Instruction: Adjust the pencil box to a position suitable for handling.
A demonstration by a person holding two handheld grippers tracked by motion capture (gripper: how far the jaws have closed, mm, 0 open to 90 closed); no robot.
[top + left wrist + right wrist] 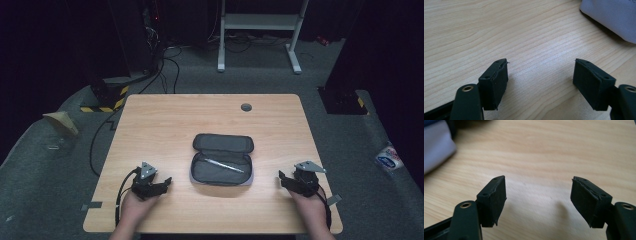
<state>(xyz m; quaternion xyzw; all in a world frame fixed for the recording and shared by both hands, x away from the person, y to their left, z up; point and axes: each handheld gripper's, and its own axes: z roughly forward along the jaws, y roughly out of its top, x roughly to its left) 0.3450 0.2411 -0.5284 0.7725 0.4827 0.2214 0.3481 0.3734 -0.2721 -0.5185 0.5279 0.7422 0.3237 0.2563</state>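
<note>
A grey pencil case [222, 160] lies unzipped and open in the middle of the wooden table [165, 120], with a silver pen [223, 165] inside it. My left gripper [161, 184] rests on the table to the case's left, open, nothing between its fingers [495, 82]. The case's pale grey side [614, 17] shows at the upper right of the left gripper view. My right gripper [286, 181] rests to the case's right, open and empty, its fingers [494, 200] wide apart. A corner of the case [436, 147] appears at the upper left of the right gripper view.
A round grey cable hole [246, 107] sits near the table's far edge. Beyond the table are a white desk frame [260, 30], cables on the floor [170, 65] and a yellow-black striped base [107, 100]. A plastic packet [389, 157] lies on the floor at right.
</note>
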